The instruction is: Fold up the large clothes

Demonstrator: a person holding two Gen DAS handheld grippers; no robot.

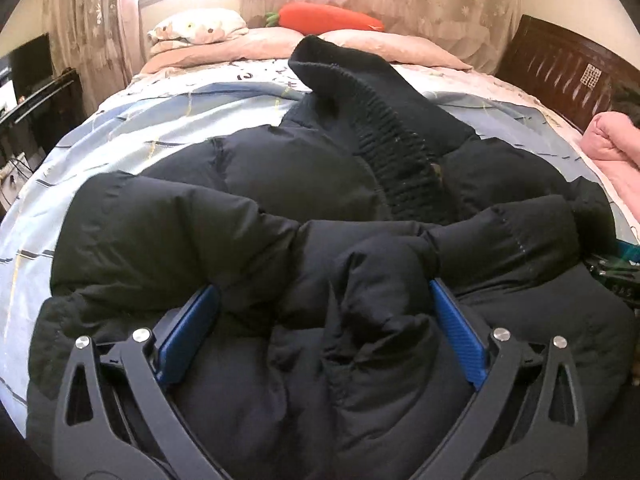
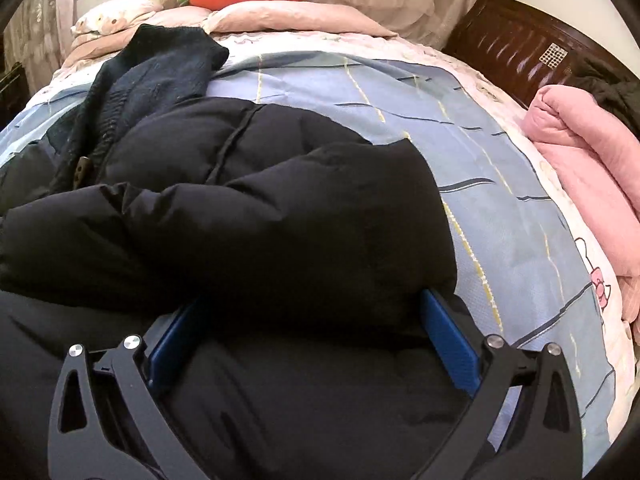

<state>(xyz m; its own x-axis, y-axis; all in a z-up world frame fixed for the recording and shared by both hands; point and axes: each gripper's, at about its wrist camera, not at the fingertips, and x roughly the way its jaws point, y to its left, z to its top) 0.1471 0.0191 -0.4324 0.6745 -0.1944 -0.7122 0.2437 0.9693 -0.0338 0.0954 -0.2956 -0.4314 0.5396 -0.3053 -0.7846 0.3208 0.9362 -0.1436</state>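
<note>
On the bed (image 2: 360, 92): 1 black puffer jacket (image 1: 280, 208), 1 dark knit garment (image 1: 372, 112), 1 orange carrot-shaped plush (image 1: 328, 18), 1 floral pillow (image 1: 196, 26) and 1 folded pink blanket (image 2: 580, 152). 2 grippers work the scene, 1 left (image 1: 324, 320) and 1 right (image 2: 312, 332), each with 2 blue pads.

The black puffer jacket (image 1: 280, 220) is taking up the near bed, bulging up between the spread fingers of both the left gripper (image 1: 324, 304) and the right gripper (image 2: 310, 312). A dark knit garment (image 1: 360, 92) is lying across its far side. Bare blue sheet (image 2: 500, 184) is showing to the right, until the pink blanket (image 2: 580, 160) and dark headboard (image 2: 516, 40) are closing it off.
</note>
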